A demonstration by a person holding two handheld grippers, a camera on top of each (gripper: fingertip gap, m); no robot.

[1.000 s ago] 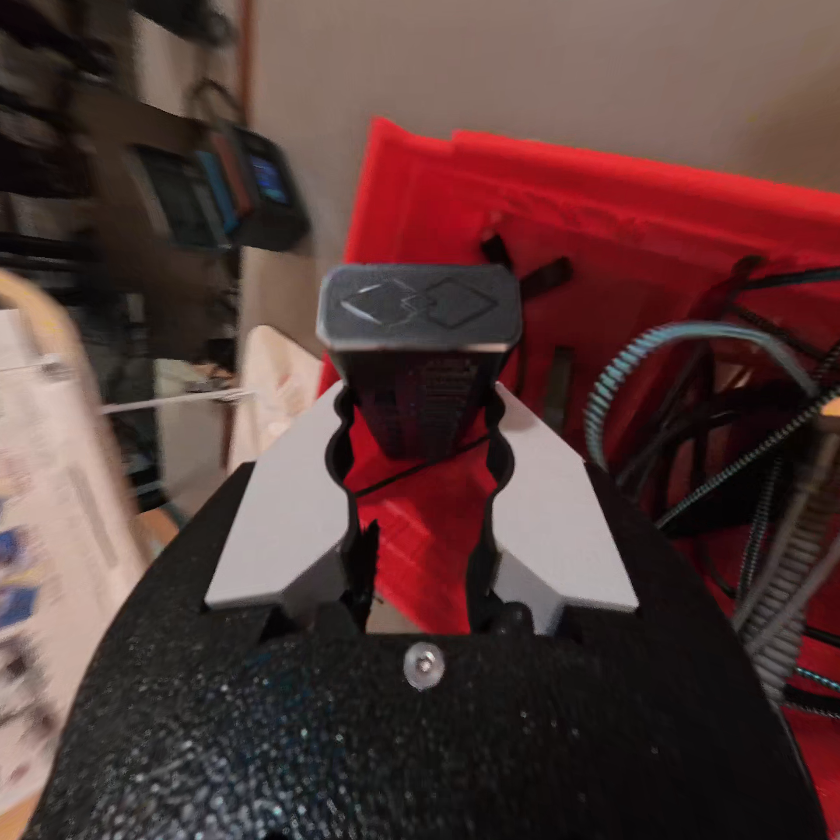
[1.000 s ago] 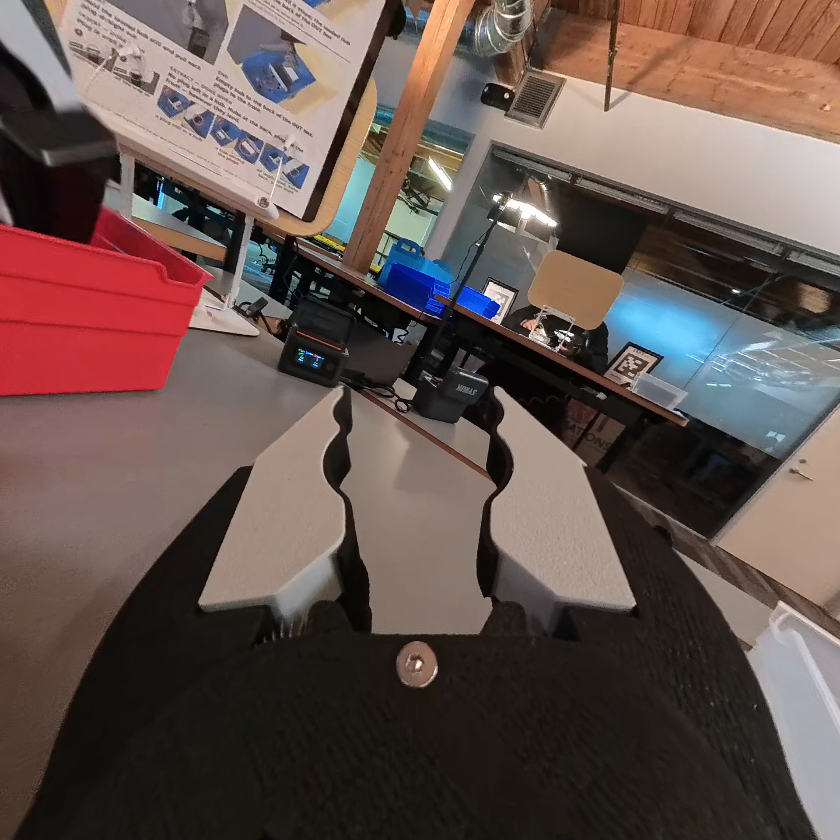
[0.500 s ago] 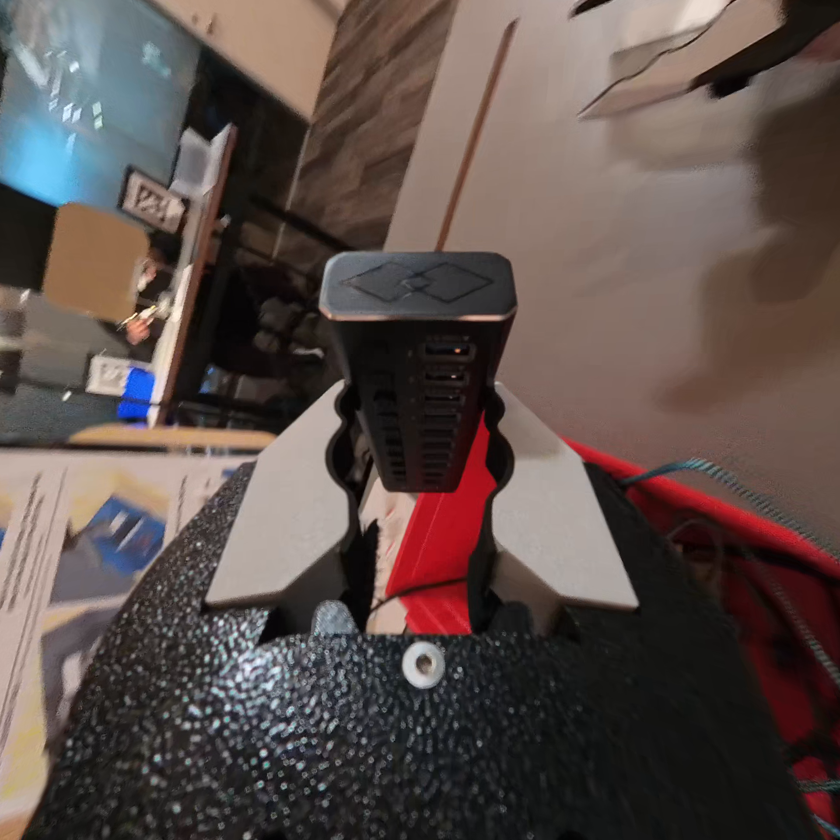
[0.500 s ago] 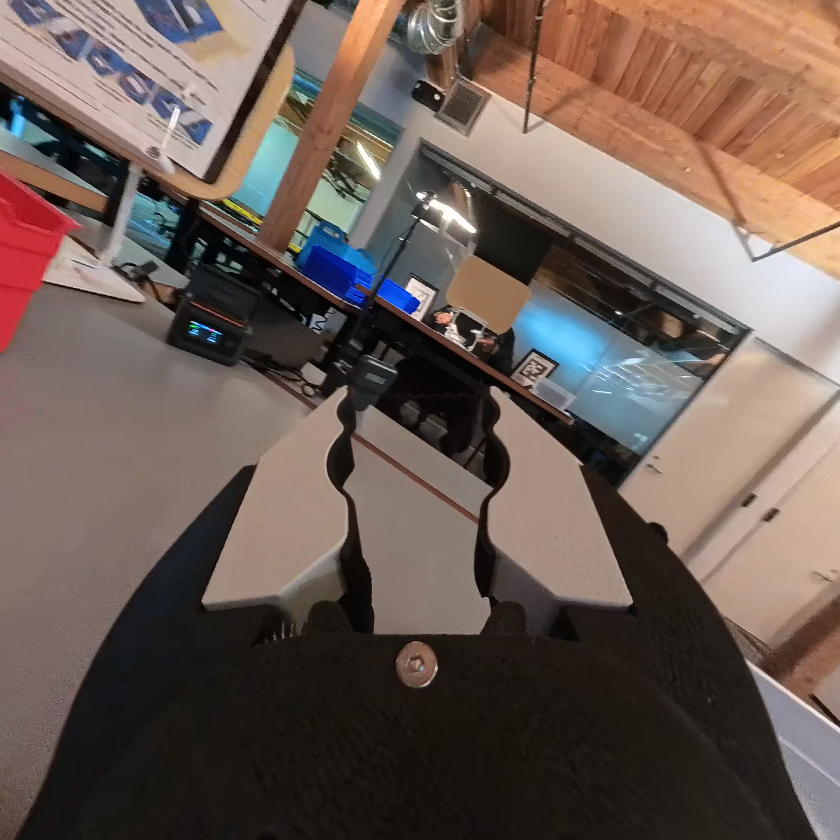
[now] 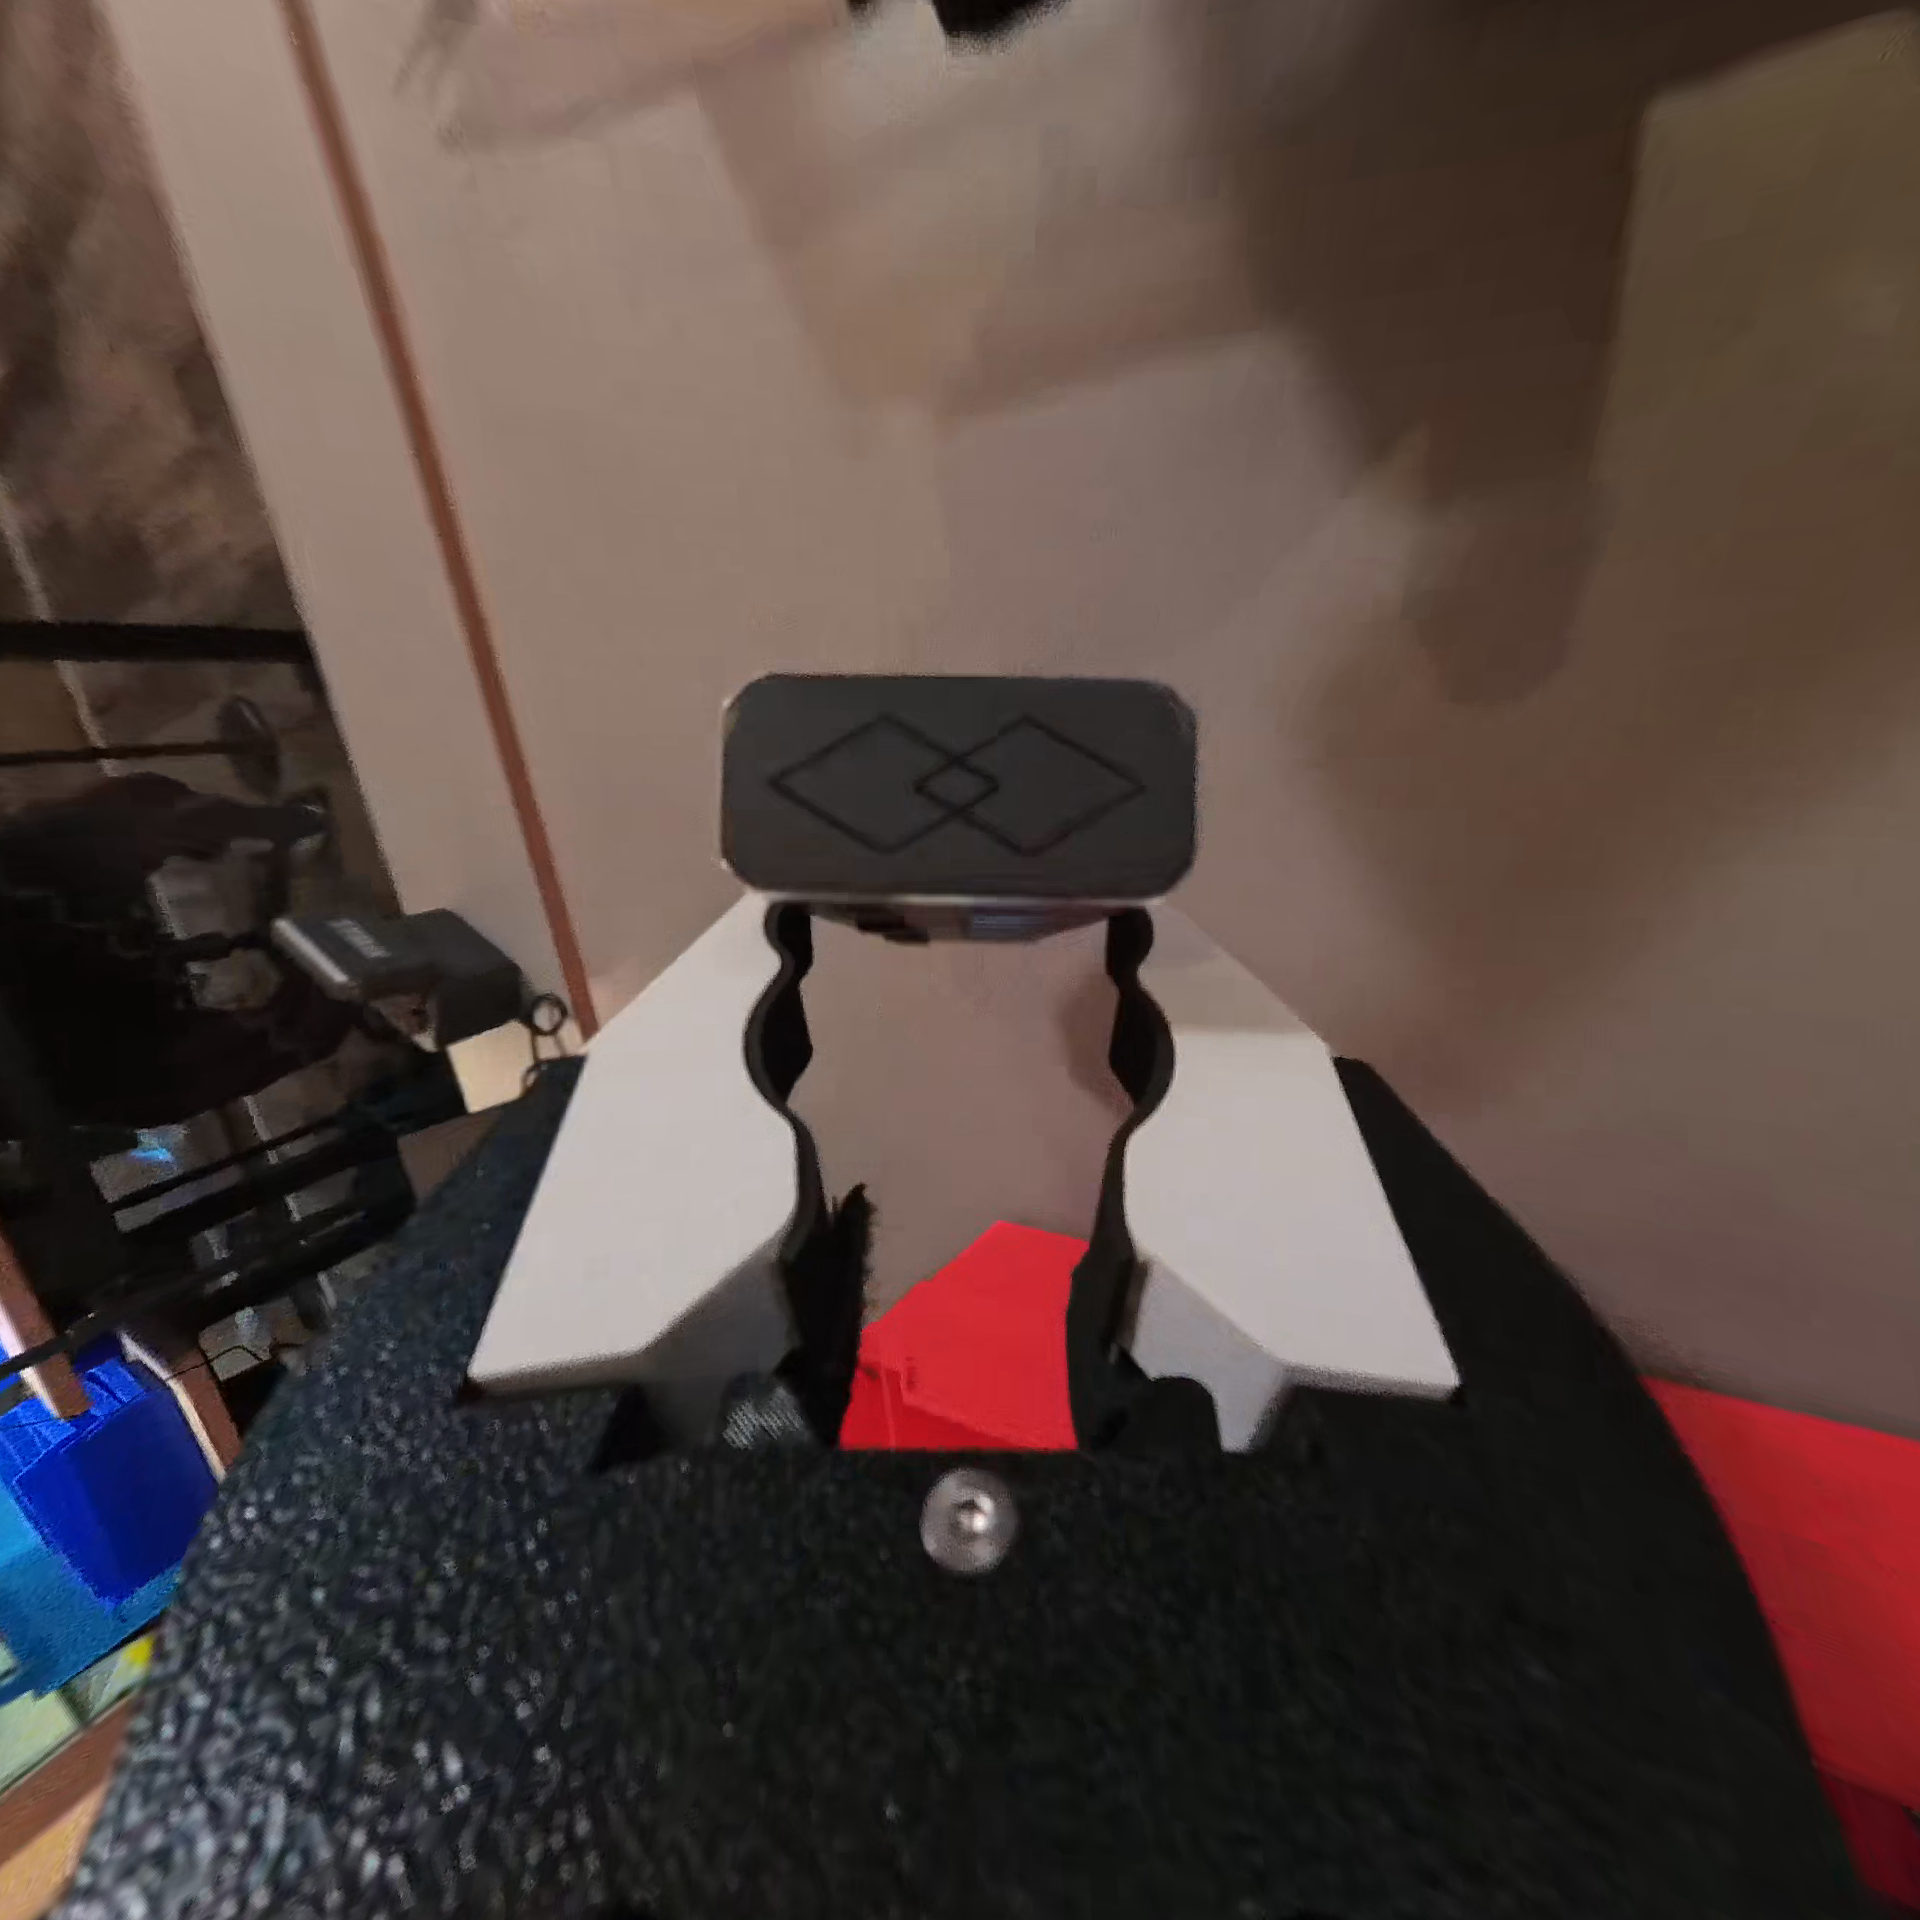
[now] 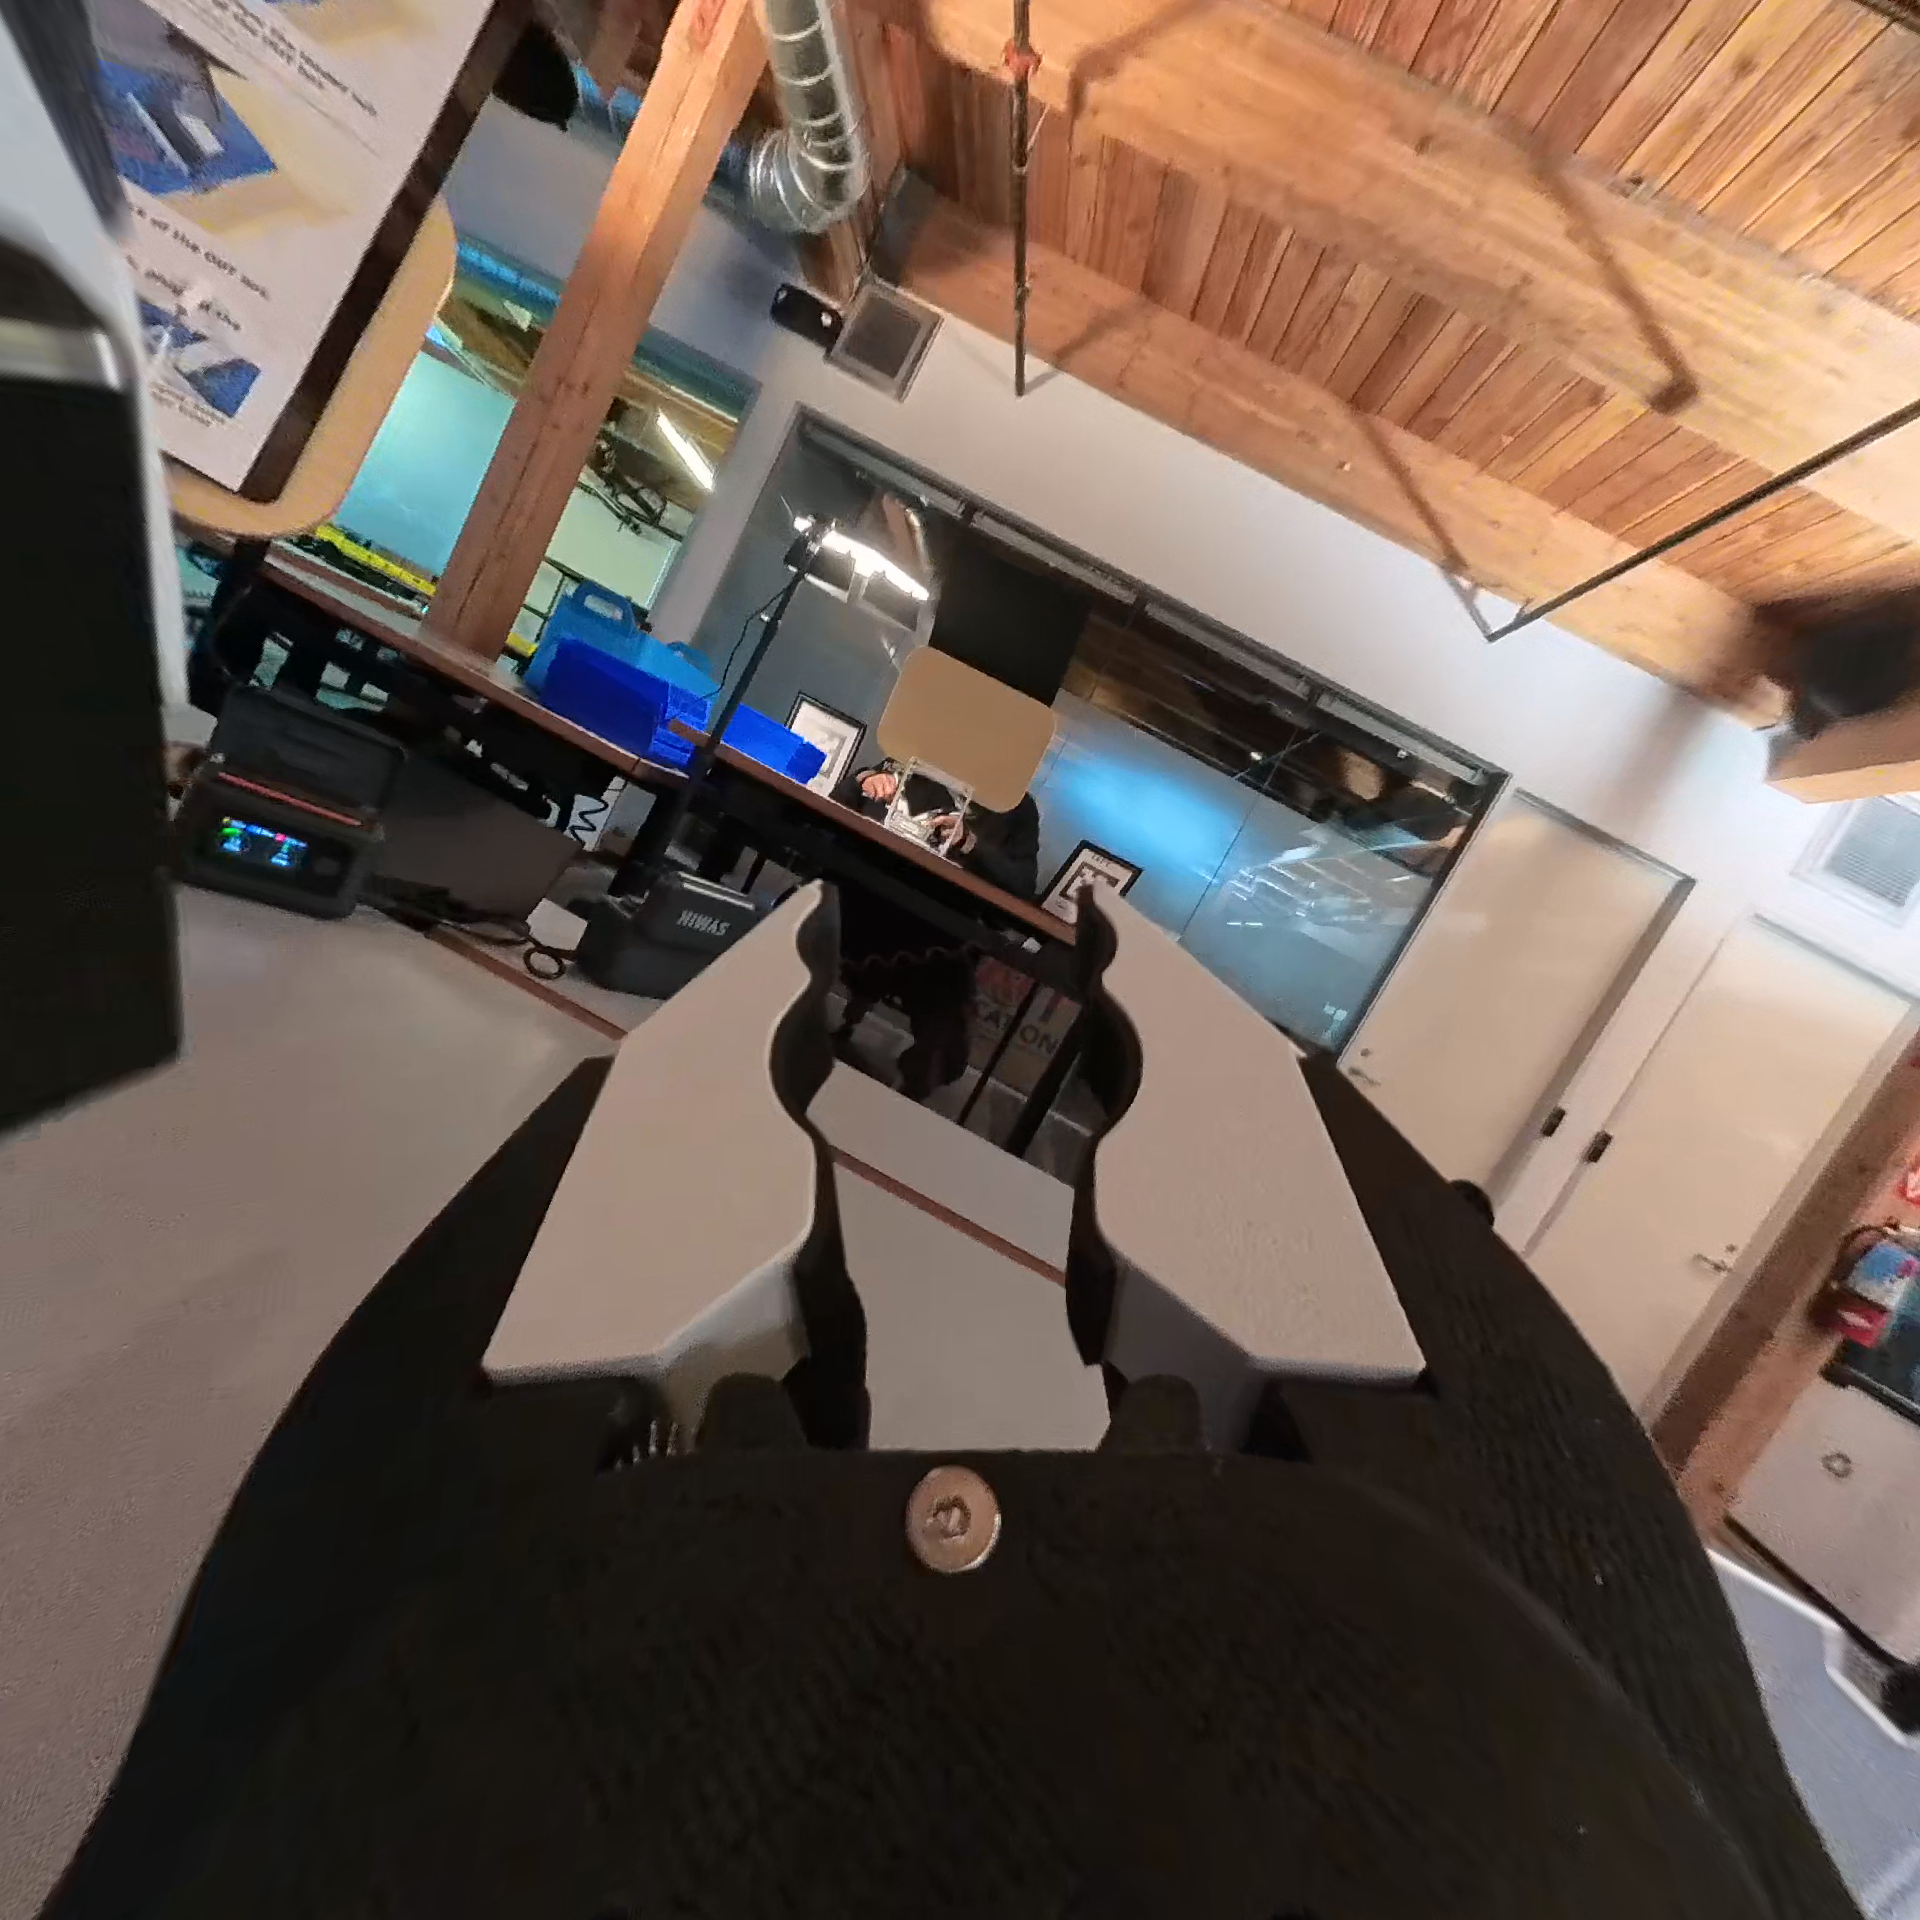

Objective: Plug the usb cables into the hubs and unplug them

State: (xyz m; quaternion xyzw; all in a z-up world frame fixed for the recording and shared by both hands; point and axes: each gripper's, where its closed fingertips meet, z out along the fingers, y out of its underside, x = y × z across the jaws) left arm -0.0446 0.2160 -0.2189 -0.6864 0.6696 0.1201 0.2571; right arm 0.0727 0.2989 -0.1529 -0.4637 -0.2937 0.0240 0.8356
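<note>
My left gripper (image 5: 961, 920) is shut on a black USB hub (image 5: 958, 787) and holds it in the air by its fingertips. The hub's end face with a double-diamond mark faces the camera; only a sliver of its port side shows under it. The same hub shows large and close at the left edge of the right wrist view (image 6: 73, 727). My right gripper (image 6: 956, 904) is open and empty, raised above the grey table (image 6: 260, 1195). No USB cable is in view.
A red bin (image 5: 977, 1340) lies below and behind the left gripper. Blue bins (image 5: 83, 1507) sit at lower left. A black power station (image 6: 281, 821), a poster board (image 6: 260, 156) and a white bin (image 6: 1818, 1662) edge the table. A person sits at a far table. To the black power station (image 6: 281, 821): left tips about 30 cm, right tips about 40 cm.
The left gripper has swung away from the red bin of cables and tilted, so the hub's end face now faces the camera. The right gripper has tilted upward, still open.
</note>
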